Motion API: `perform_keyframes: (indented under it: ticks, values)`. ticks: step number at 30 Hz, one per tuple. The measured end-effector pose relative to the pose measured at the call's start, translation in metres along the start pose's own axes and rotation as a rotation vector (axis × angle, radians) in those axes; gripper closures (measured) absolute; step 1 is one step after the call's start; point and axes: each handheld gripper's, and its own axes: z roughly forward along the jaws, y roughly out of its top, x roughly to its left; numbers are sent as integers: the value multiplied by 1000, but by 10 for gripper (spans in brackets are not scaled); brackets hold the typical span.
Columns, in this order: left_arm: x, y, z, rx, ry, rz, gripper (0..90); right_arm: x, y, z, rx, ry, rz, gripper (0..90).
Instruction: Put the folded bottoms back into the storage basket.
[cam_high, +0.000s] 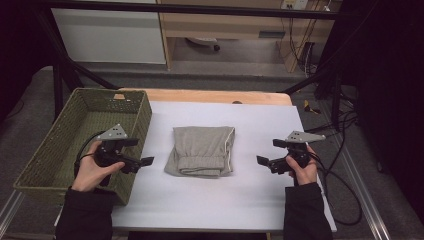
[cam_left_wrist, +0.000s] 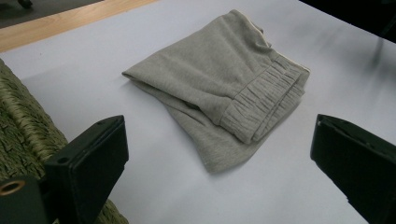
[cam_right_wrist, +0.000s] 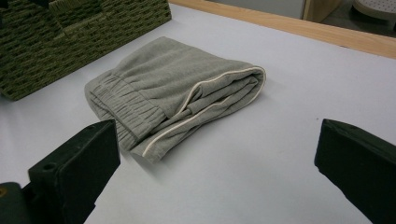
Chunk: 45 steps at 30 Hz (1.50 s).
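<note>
A folded grey pair of sweatpants lies in the middle of the white table top, its gathered waistband toward the near edge. The garment shows ahead of the left jaws, and in the right gripper view the same garment shows a white piping stripe along its folded edge. My left gripper is held open at the basket's right wall, a short way left of the cloth. My right gripper stands open to the right of the cloth. Nothing is between either pair of jaws.
A green woven basket sits at the table's left side, seemingly with nothing in it; its wall also shows in the right gripper view. A wooden strip runs along the table's far edge. Cables trail off the right side.
</note>
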Motion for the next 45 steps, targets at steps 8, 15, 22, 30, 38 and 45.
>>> perform_keyframes:
  ticks: [8,15,22,30,38,45]
  values:
    - [-1,1,-1,-3,0,2,38,0,0,1,2,-3,-1,8]
    - [-1,3,-3,-6,9,-3,38,-1,-1,0,3,-6,2,8]
    - [-1,5,-5,-4,25,-13,38,-1,-1,0,1,-1,3,8]
    - [-2,8,-7,-11,30,-16,39,0,-1,2,9,-5,2,8]
    - [-5,12,-10,-18,32,-19,39,1,-1,3,13,-6,4,8]
    - [-11,17,-15,-34,38,-22,41,0,-1,3,14,-6,5,8]
